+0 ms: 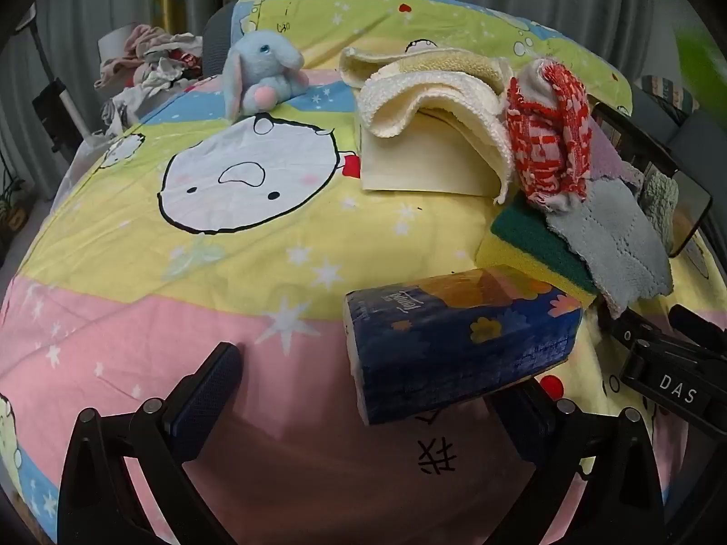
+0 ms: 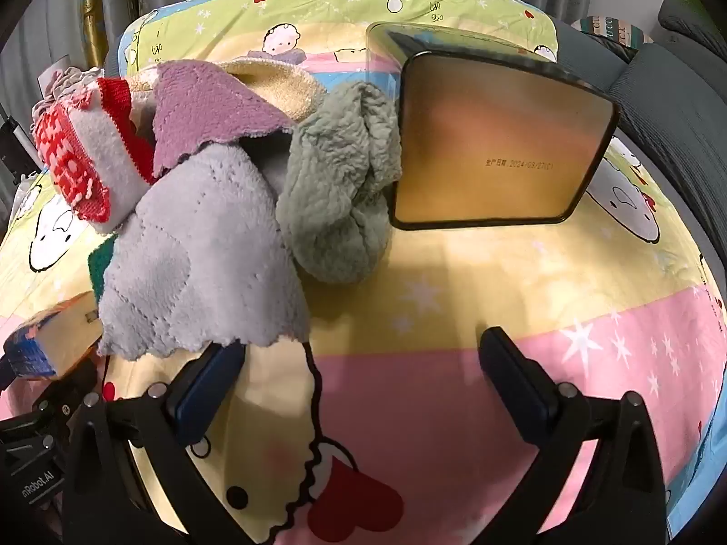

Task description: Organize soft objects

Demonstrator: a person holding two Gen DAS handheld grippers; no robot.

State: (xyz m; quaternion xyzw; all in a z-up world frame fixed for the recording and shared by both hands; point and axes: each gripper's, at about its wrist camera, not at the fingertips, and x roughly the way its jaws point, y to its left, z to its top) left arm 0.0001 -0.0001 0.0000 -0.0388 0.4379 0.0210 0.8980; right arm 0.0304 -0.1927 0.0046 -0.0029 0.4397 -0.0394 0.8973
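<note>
Both grippers, left gripper [image 1: 368,402] and right gripper [image 2: 363,379], are held wide open and empty; soft items are heaped left of the bin [image 2: 500,145], tissue pack [image 1: 459,345] nearest, likely awaiting sorting.

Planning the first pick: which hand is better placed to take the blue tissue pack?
Left. The tissue pack lies just ahead of the open left tool; from the right tool it sits far aside.

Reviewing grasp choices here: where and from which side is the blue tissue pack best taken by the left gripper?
Probably across its long flat faces near the middle, coming from the near side where the open left gripper already sits. The tissue pack lies flat, its white end at left, the sponge crowding its far edge.
</note>
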